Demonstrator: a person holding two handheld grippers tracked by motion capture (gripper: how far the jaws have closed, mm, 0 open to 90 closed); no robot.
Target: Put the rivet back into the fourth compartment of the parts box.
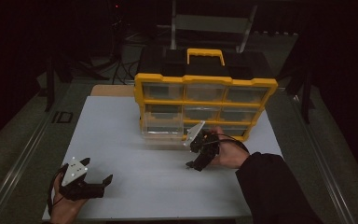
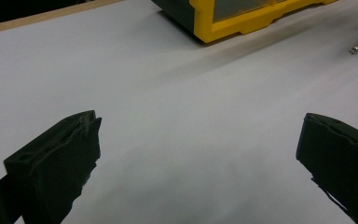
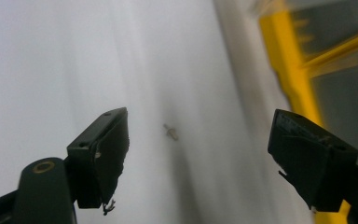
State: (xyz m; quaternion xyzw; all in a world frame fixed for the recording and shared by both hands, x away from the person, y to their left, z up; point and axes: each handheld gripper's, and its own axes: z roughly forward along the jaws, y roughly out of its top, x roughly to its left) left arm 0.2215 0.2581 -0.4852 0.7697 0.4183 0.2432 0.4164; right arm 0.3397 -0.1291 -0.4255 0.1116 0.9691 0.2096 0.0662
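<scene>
Left gripper (image 1: 101, 184): nearest item, resting low at the table's near left corner; jaws spread wide, nothing between them, bare white table (image 2: 177, 116) ahead.

Right gripper (image 1: 196, 164): right of centre, just in front of the organizer; jaws spread wide and pointed down at the table, nothing pinched.

Small metal screw (image 3: 170, 132): lying loose on the table between and beyond the right gripper's jaws, apart from both pads; likely the same speck seen far off at the right in the left gripper view (image 2: 354, 49).

Clear drawer (image 1: 163, 130): pulled forward from the organizer's lower left bay, standing just left of the right gripper.

Yellow organizer (image 1: 205, 105): upright at the table's middle, three rows of clear drawers, yellow handle on top.

Risks, judged:
- The screw is tiny and the jaws broad; a closure slightly off line could flick it away or roll it under the organizer.
- Pads meeting the tabletop before the screw could press it flat instead of lifting it.
- The right gripper works close to the drawer; a sideways drift could knock it.

Hard to make out:
- The right gripper view is smeared, so the screw's head and orientation are unclear.
- Drawer contents cannot be told through the dim, reflective fronts.
- Surroundings beyond the table are in darkness.
</scene>
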